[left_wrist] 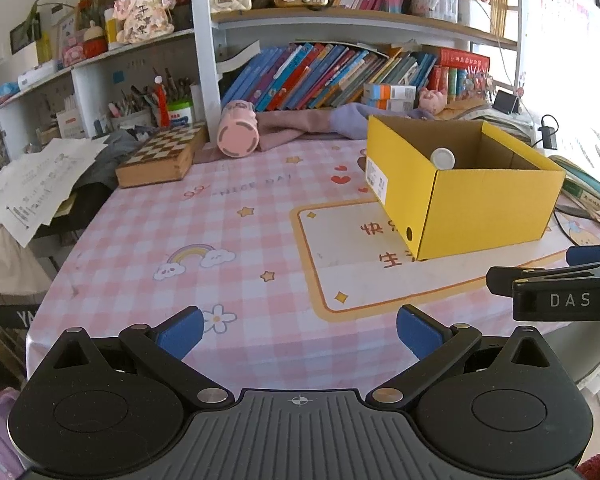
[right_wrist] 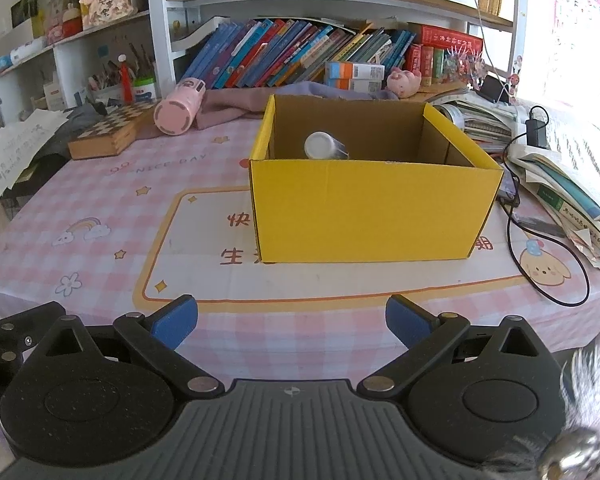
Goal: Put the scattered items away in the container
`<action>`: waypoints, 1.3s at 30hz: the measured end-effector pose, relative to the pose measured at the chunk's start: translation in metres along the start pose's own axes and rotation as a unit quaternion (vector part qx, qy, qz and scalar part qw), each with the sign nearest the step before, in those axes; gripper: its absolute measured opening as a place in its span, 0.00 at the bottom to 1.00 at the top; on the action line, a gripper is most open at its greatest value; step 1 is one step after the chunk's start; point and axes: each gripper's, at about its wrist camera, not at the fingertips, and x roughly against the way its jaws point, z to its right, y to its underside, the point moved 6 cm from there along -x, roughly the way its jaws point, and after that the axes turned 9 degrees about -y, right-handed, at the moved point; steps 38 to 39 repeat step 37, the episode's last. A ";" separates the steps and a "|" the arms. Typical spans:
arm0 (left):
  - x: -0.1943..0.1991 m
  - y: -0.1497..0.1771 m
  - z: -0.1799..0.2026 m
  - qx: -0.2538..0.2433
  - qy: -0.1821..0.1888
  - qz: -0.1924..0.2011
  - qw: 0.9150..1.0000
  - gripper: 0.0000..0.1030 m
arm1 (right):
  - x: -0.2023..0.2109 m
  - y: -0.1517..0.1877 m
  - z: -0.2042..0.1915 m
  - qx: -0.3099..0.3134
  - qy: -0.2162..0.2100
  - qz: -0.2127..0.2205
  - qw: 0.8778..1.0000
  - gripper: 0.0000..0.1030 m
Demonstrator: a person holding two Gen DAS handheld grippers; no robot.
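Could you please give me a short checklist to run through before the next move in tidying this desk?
1. Left gripper open and empty: ok.
2. Right gripper open and empty: ok.
3. Yellow box upright, top open: ok.
4. Room left in the box: ok; only a white-capped bottle shows inside, though the floor is mostly hidden.
5. Next item within view: ok; the pink cup lies on its side by the chessboard.
6. Whether the cup is empty: cannot tell.
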 end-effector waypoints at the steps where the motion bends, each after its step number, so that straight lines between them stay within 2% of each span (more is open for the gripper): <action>1: 0.000 0.000 0.000 0.000 0.000 -0.001 1.000 1.00 | 0.000 0.000 -0.001 0.000 0.000 -0.001 1.000 0.99; 16: -0.007 0.002 -0.004 0.006 0.005 -0.015 1.000 1.00 | -0.007 0.000 -0.006 0.007 -0.002 -0.009 1.000 0.99; 39: -0.001 0.005 -0.008 0.025 0.004 -0.009 1.000 1.00 | -0.006 0.001 -0.008 0.010 -0.004 -0.012 1.000 0.99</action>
